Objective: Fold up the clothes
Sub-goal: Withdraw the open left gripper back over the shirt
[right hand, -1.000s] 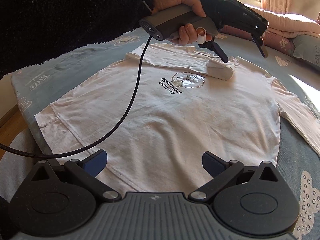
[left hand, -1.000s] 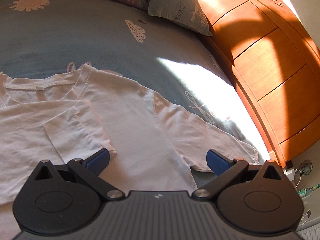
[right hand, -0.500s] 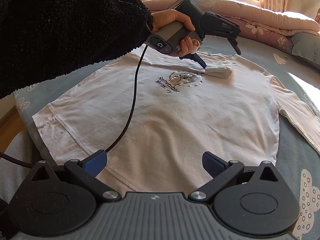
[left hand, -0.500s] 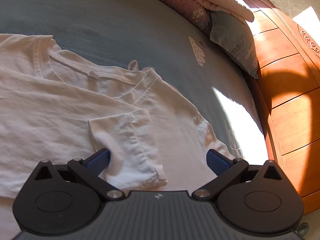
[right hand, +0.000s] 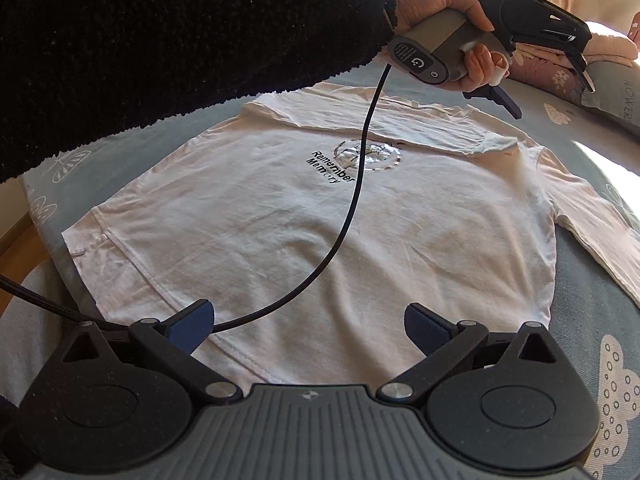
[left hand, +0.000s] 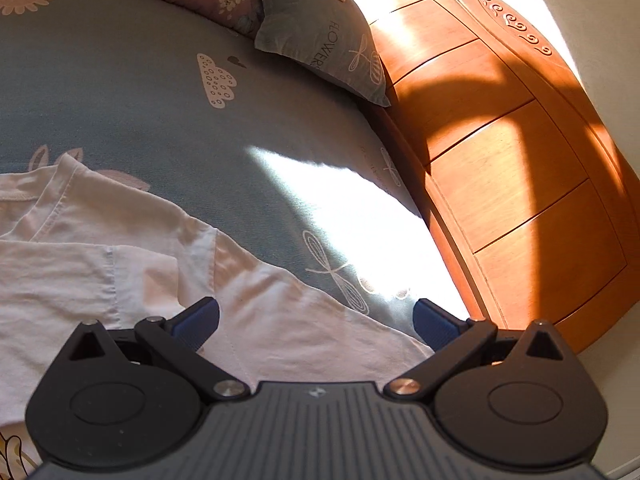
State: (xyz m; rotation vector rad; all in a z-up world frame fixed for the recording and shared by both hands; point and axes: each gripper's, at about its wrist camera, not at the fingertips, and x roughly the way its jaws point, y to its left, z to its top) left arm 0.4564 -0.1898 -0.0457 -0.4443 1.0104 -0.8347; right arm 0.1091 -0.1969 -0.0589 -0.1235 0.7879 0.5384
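Sunlit bed sheet point(right hand: 580, 292) carries the white long-sleeved T-shirt point(right hand: 320, 232), one sleeve point(right hand: 420, 128) now folded across its chest at twelve o'clock. Left gripper point(left hand: 316, 320) has let go and lifted, spread and empty; right gripper point(right hand: 308, 320) hovers spread at the hem.

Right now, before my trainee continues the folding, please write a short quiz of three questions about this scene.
1. True or false: both sleeves of the white shirt are folded across its chest.
2. The left tongs are: A) shut on the collar, B) open and holding nothing, C) shut on a cable.
3. Which words does the print show?

Key: 1 false: only the folded sleeve lies across the chest, while the other sleeve lies out on the sheet. 2 B. 3 Remember Memory.
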